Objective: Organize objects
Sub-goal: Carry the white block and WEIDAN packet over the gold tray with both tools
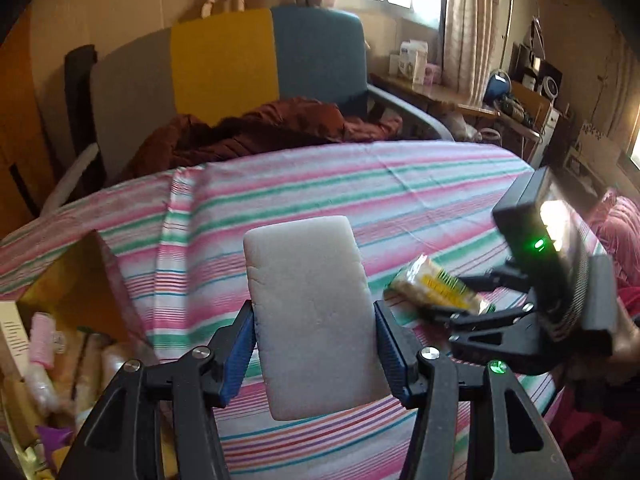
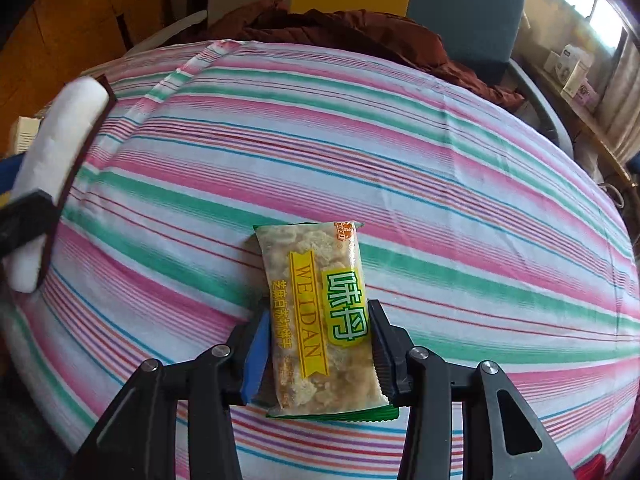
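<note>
Across the striped bedsheet (image 2: 460, 184), which fills both views and serves as the landmark, nearly all of the surface is open cloth; a rust-brown quilted garment (image 1: 256, 128) lies heaped along its far edge, with a chair (image 1: 320, 56) behind that. Off the sheet's left edge, low in the left wrist view, stands an open cardboard box (image 1: 68, 300) already holding small toiletry items; this is judged to be the collecting place.

Left gripper (image 1: 316, 348) is clamped on a white foam-like pad (image 1: 308, 312), held clear above the sheet. The pad's long axis runs straight out along the fingers, and well over half of it projects beyond the tips. The box lies to the left of this gripper and below it, so the left hand is the nearer of the two. The box's raised flap (image 1: 112, 272) stands between pad and opening; a long overhanging pad could catch it.

Right gripper (image 2: 320, 344) is clenched on a biscuit packet (image 2: 316, 312), pinching its two long sides. The packet's long axis also points away from the hand. Whether it rests on the sheet or is just lifted cannot be told. Room on its right side is unobstructed.
</note>
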